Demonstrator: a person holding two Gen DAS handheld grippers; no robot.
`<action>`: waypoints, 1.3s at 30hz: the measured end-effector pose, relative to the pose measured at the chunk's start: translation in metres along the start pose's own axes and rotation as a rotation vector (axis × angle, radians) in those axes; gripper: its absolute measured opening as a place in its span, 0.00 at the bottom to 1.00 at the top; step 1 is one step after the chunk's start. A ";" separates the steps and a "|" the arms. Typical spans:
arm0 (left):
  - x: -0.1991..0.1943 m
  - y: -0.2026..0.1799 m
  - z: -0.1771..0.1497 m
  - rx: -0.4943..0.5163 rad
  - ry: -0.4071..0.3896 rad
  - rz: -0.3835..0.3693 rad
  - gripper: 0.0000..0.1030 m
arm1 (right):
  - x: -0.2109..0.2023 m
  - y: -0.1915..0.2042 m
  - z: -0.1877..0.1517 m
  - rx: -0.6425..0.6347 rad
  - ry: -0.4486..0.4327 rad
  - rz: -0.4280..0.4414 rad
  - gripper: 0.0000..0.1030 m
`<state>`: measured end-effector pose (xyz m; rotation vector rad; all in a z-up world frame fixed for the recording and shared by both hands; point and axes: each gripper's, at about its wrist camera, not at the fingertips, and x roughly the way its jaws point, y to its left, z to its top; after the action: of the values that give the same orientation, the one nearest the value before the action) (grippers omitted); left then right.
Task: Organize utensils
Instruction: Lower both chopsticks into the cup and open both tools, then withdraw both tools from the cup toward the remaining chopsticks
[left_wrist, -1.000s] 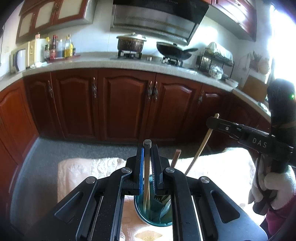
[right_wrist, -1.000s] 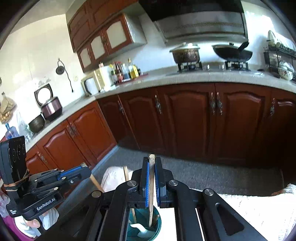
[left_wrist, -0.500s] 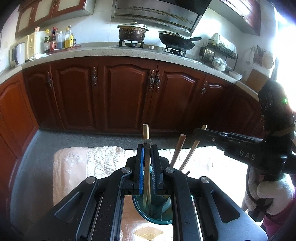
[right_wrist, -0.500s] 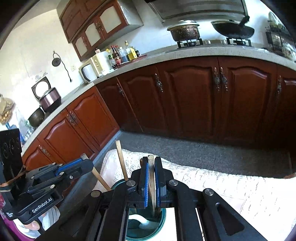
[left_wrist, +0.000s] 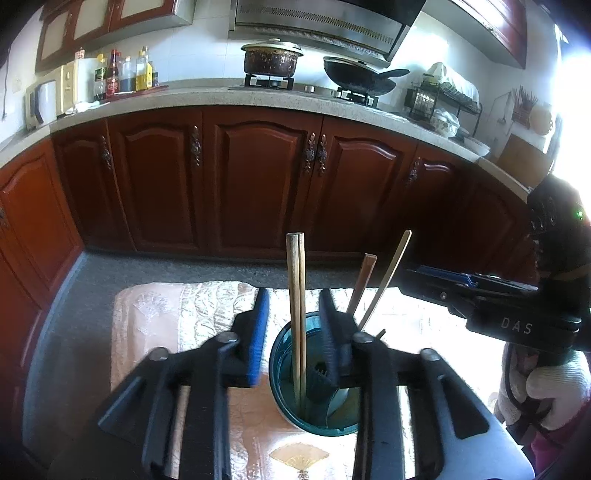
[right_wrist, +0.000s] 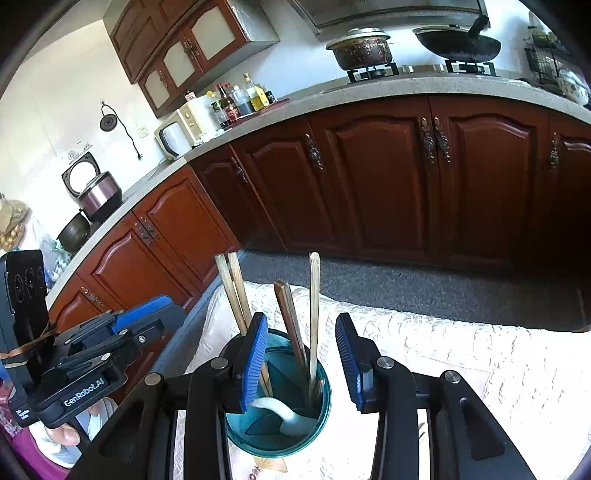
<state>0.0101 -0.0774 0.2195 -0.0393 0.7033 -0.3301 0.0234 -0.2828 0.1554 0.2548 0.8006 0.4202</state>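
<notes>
A teal cup (left_wrist: 314, 430) (right_wrist: 277, 448) stands on the embroidered cloth, directly under both grippers. My left gripper (left_wrist: 293, 299) has its jaws opening. A pair of wooden chopsticks (left_wrist: 295, 288) stands free between them, ends down in the cup, with neither pad touching. My right gripper (right_wrist: 301, 325) is also opening. A pale chopstick (right_wrist: 314, 306) and a brown one (right_wrist: 288, 314) lean in the cup between its blue pads, untouched. A white spoon (right_wrist: 277, 406) lies inside the cup. The right gripper (left_wrist: 413, 282) also shows from the side, and so does the left gripper (right_wrist: 162, 310).
The pink-and-white tablecloth (left_wrist: 155, 317) (right_wrist: 461, 350) ends at a grey floor before dark red cabinets (left_wrist: 258, 184). A gloved hand (left_wrist: 550, 387) holds the right gripper's handle. On the counter behind are a pot (left_wrist: 271, 59), a wok and bottles.
Both grippers went from shut on chopsticks to open. The chopsticks now stand loose in the cup. The right gripper has sunk closer to the cup.
</notes>
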 end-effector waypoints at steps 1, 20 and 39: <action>-0.002 -0.001 -0.001 0.002 -0.005 0.004 0.33 | -0.001 0.000 -0.001 0.001 0.000 0.000 0.35; -0.041 -0.021 -0.032 0.046 -0.040 0.053 0.46 | -0.047 0.014 -0.048 -0.009 0.002 -0.020 0.36; -0.038 -0.050 -0.114 0.085 0.088 -0.005 0.46 | -0.047 -0.047 -0.151 0.115 0.184 -0.124 0.37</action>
<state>-0.1043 -0.1044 0.1630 0.0544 0.7760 -0.3682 -0.1050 -0.3362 0.0661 0.2744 1.0170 0.2835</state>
